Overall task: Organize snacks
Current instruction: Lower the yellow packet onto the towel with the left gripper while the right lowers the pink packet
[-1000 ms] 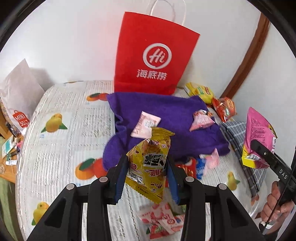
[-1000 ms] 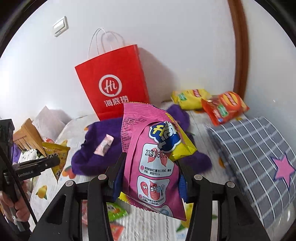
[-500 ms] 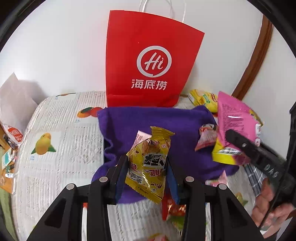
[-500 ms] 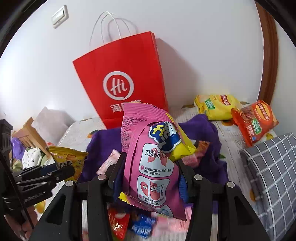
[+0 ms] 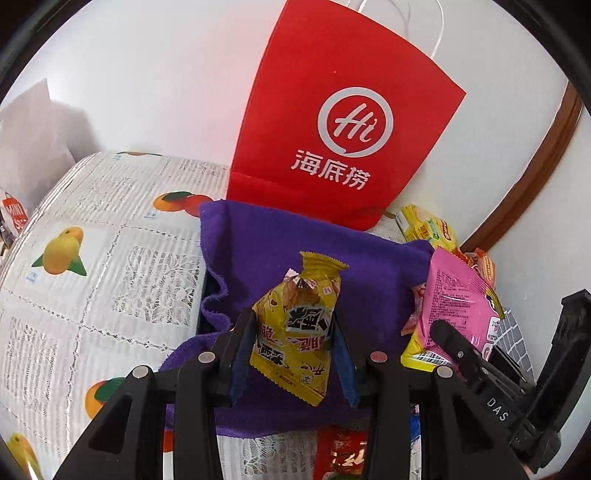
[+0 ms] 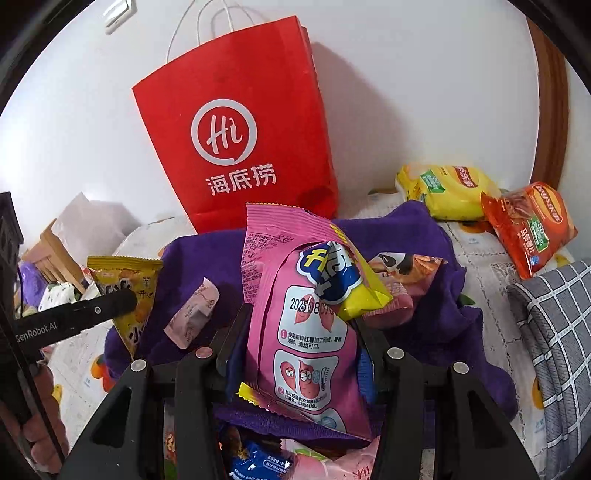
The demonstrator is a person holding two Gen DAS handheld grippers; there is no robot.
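A crinkly yellow foil snack packet (image 5: 299, 332) is clenched in the left tool (image 5: 291, 354) and a glossy pink snack bag (image 6: 306, 325) in the right tool (image 6: 303, 354), both held above the rumpled purple towel (image 5: 258, 251), seemingly so they can be gathered there.

A home, likely a living or dining corner. Table (image 5: 110, 258) covered in a lace-pattern cloth printed with oranges and mangoes, pushed against a plain white wall (image 5: 166, 74). Brown wooden door trim (image 6: 550, 110) at the right edge, wall switch (image 6: 118, 13) above. Red restaurant paper bag (image 6: 240, 129) at the table's back edge; checked cushion (image 6: 554, 332) at right.
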